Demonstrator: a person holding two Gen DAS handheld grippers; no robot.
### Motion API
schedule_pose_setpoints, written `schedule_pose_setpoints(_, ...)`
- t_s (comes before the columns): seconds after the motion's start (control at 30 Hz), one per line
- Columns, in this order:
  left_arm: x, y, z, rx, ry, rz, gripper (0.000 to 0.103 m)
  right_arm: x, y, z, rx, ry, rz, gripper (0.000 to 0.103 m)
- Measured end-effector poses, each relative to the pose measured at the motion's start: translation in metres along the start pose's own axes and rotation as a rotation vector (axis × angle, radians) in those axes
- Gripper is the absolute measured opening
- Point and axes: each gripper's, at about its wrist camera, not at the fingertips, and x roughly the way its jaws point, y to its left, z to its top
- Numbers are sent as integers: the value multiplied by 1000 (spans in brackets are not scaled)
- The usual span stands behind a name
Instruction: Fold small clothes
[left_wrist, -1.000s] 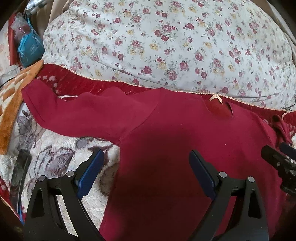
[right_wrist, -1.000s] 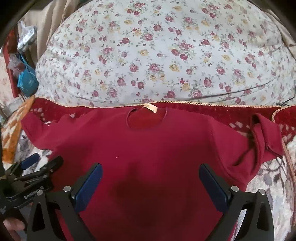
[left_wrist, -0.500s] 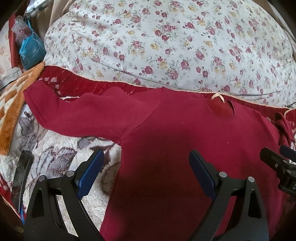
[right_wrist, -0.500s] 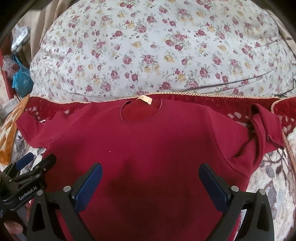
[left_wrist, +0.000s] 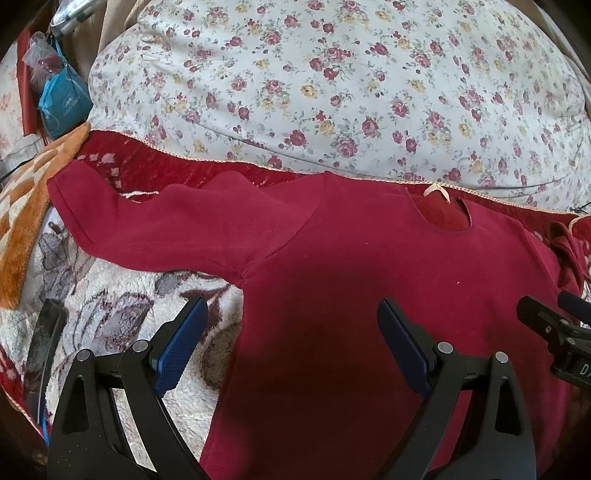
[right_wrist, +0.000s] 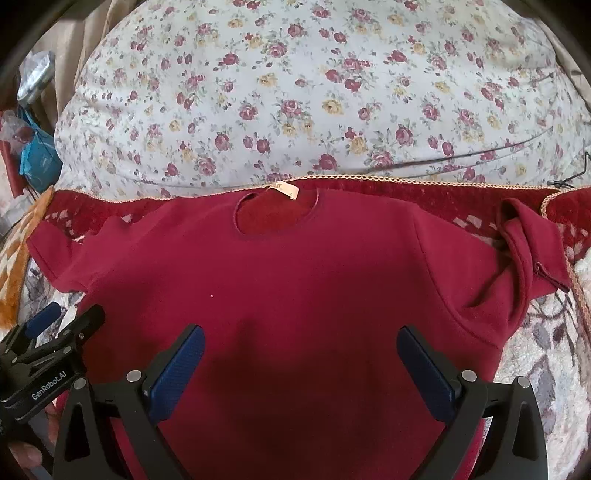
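Observation:
A dark red long-sleeved top (left_wrist: 351, 266) lies flat, neck away from me, on a patterned blanket; it also shows in the right wrist view (right_wrist: 295, 280). Its left sleeve (left_wrist: 166, 225) stretches out straight to the left. Its right sleeve (right_wrist: 524, 258) is bunched and folded over at the right. My left gripper (left_wrist: 290, 339) is open and empty, hovering over the top's left side near the armpit. My right gripper (right_wrist: 301, 362) is open and empty over the middle of the body. Each gripper shows at the edge of the other's view.
A large floral pillow (left_wrist: 332, 81) lies right behind the collar. An orange checked cloth (left_wrist: 26, 206) lies at the left by the sleeve end. A blue bag (left_wrist: 62, 99) sits far left. The fleecy blanket (left_wrist: 122, 295) has a red border (right_wrist: 443, 195).
Both grippers have drawn back and risen slightly, so the top sits lower in both views. The top itself has not moved.

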Motion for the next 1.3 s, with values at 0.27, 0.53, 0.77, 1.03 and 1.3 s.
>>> schedule_pose_setpoints(0.27, 1, 0, -1, 3, 1, -5, 93, 3, -2, 0, 1, 6, -16, 103)
schedule_pose_setpoints(0.53, 1, -2, -2, 5, 9, -9, 93, 4, -3, 0, 0, 13, -21, 103)
schedule_pose_setpoints(0.77, 1, -3, -2, 6, 11, -9, 93, 5, -4, 0, 1, 20, -22, 103)
schedule_pose_setpoints(1.03, 1, -3, -1, 0, 11, -7, 93, 7, -3, -1, -2, 26, -21, 103)
schedule_pose_setpoints(1.3, 2, 1, -1, -6, 11, -10, 93, 9, -5, -1, 0, 31, -23, 103)
